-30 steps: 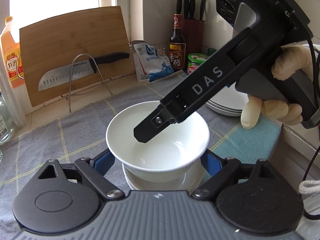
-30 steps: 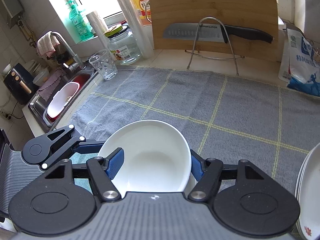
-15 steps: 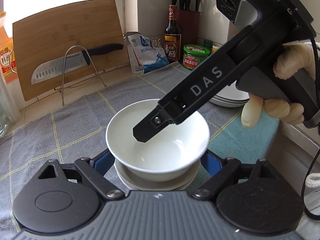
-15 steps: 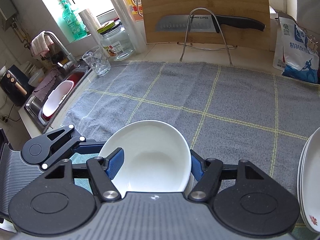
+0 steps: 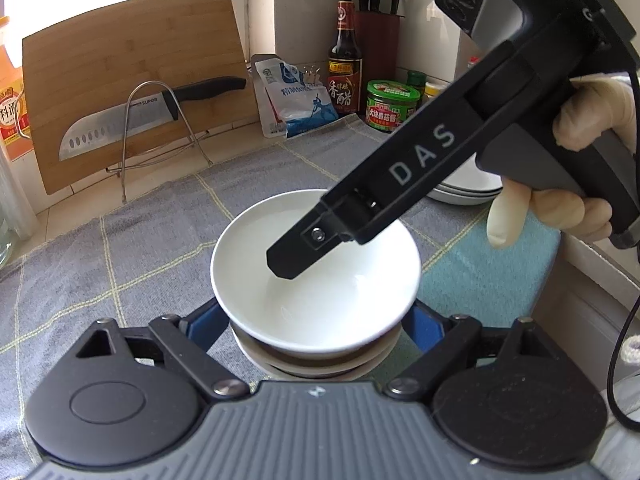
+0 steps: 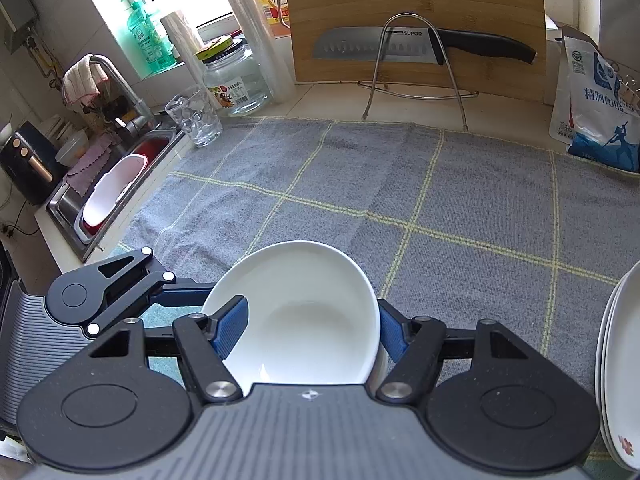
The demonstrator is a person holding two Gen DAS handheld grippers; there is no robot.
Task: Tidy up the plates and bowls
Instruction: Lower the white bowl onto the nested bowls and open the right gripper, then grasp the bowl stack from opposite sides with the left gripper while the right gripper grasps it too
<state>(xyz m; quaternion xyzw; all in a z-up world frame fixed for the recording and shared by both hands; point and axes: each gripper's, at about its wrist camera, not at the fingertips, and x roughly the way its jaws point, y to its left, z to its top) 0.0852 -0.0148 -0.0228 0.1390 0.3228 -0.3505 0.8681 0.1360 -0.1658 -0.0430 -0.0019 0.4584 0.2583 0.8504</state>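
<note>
Kitchen counter with a grey checked towel (image 6: 400,184) over it, tiled wall behind, sink (image 6: 120,176) off to the left of the right wrist view. Cutting board (image 5: 132,80) leans on the wall, knife (image 5: 132,120) on a wire stand (image 6: 412,68) in front of it. Salt bag (image 5: 296,100), sauce bottle (image 5: 345,60), green-lid jar (image 5: 393,106) and knife block (image 5: 376,40) fill the back corner. Glass (image 6: 194,120), clear jar (image 6: 236,80) and soap bottle (image 6: 146,36) sit near the sink.

White bowl (image 5: 316,272) sits on top of a bowl stack (image 5: 316,364) at the towel's near edge. Left gripper (image 5: 316,320) is spread wide around the stack, pads not clearly touching. Right gripper (image 6: 310,326) pinches the top bowl's wall: one pad (image 6: 230,328) inside, the other outside. Plate stack (image 6: 620,360) sits just right, apart from the bowls. Gloved hand (image 5: 568,184) holds the right tool.
</note>
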